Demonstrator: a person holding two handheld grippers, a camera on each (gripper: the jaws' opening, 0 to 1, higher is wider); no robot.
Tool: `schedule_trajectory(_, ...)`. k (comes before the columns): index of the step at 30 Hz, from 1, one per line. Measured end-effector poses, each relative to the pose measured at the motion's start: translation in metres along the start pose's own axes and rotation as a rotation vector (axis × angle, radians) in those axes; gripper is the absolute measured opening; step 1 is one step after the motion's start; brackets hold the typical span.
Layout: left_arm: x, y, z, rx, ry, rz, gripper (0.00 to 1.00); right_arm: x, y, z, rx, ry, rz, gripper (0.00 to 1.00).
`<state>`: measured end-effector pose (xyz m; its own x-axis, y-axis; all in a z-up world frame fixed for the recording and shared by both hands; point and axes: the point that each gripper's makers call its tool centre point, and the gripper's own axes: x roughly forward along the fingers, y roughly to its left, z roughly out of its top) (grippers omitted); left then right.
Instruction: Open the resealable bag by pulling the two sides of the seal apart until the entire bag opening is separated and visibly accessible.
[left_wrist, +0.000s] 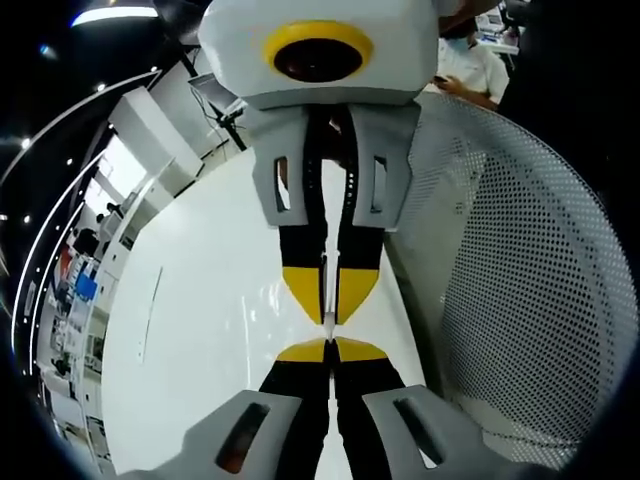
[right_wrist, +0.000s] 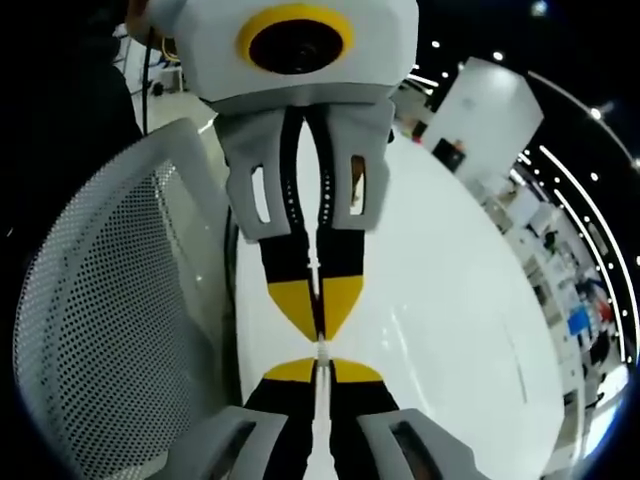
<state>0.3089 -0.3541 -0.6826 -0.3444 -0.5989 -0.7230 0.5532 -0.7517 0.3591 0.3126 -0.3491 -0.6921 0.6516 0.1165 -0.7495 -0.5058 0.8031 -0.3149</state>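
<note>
White tabletop in the left gripper view: the left gripper meets the right gripper tip to tip, both pinching a thin clear edge, probably the bag.

Right gripper view: the right gripper and left gripper are likewise clamped on it; pulling apart comes next.

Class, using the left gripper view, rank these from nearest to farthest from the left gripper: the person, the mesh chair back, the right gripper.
1. Right gripper, straight ahead, almost tip to tip with the left gripper.
2. Mesh chair back, on the view's right, beside the table.
3. Person, upper right, beyond the chair.
</note>
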Motion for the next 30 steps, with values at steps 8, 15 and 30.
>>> schedule_trajectory(8,0.002,-0.004,0.000,0.019,0.009,-0.009,0.00,0.003,0.004,0.004,-0.046,0.001,0.014,0.00)
schedule_trajectory(15,0.003,-0.012,0.002,0.044,-0.016,-0.033,0.00,0.002,0.011,0.000,-0.033,0.011,0.047,0.00)
schedule_trajectory(30,-0.001,-0.012,0.003,0.005,-0.036,-0.043,0.00,-0.005,0.011,-0.014,0.001,0.031,0.035,0.00)
